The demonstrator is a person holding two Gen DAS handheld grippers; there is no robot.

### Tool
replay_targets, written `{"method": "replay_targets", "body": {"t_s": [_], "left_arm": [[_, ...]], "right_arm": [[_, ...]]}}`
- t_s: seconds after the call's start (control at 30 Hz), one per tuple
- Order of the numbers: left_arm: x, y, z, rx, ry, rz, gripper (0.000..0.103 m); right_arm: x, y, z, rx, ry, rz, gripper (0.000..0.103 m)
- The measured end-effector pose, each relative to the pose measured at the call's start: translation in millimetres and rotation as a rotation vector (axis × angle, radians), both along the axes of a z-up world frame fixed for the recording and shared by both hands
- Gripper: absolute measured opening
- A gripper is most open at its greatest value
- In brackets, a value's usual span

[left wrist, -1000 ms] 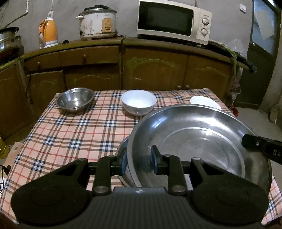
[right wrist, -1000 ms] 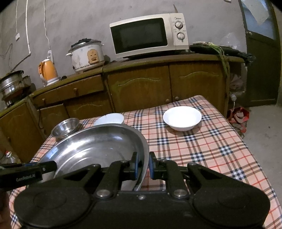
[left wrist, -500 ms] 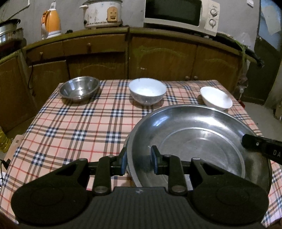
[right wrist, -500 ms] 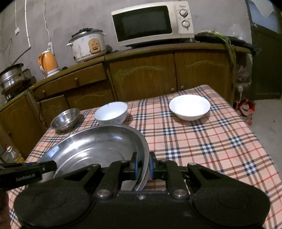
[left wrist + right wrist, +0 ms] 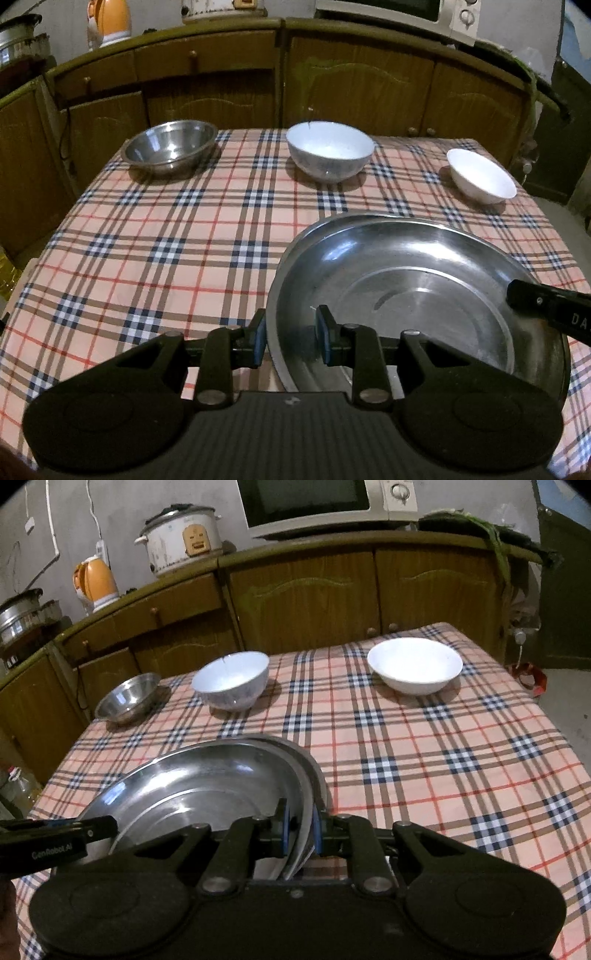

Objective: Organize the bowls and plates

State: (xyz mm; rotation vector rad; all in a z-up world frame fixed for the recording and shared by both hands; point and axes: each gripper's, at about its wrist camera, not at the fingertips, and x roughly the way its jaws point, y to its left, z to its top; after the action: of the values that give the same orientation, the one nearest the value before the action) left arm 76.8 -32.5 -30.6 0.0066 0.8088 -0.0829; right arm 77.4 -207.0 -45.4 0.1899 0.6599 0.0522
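A wide steel plate [image 5: 413, 295] hangs low over the near part of the plaid-clothed table [image 5: 147, 240], with a second steel rim showing just under it. My left gripper [image 5: 290, 339] is shut on its left rim. My right gripper [image 5: 300, 827] is shut on its right rim [image 5: 303, 797]. Each gripper shows in the other's view: the right one [image 5: 546, 306] and the left one [image 5: 55, 838]. Along the far side stand a steel bowl [image 5: 170, 149], a pale blue-white bowl [image 5: 330, 155] and a shallow white bowl [image 5: 480, 179].
Brown cabinets [image 5: 303, 598] run behind the table. On their top stand a rice cooker [image 5: 181, 539], an orange kettle [image 5: 96, 579] and a microwave [image 5: 317, 502]. A bottle [image 5: 18, 786] stands on the floor at the left. Plaid cloth [image 5: 443, 757] lies bare to the right of the plate.
Both grippers have come down and forward with the plate held between them. The bowls now look nearer, and more of the tabletop shows.
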Motion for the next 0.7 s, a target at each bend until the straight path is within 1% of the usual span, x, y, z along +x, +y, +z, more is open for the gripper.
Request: {"method": "replay_targets", "body": {"t_s": [0.33, 0.7], "left_arm": [[28, 0, -19, -0.001, -0.007, -0.007, 0.028], [56, 1, -36, -0.004, -0.013, -0.01, 0.029]], "right_arm": [[35, 2, -18, -0.022, 0.009, -0.003, 0.018], [69, 3, -30, -0.045, 0.015, -0.001, 0.018]]}}
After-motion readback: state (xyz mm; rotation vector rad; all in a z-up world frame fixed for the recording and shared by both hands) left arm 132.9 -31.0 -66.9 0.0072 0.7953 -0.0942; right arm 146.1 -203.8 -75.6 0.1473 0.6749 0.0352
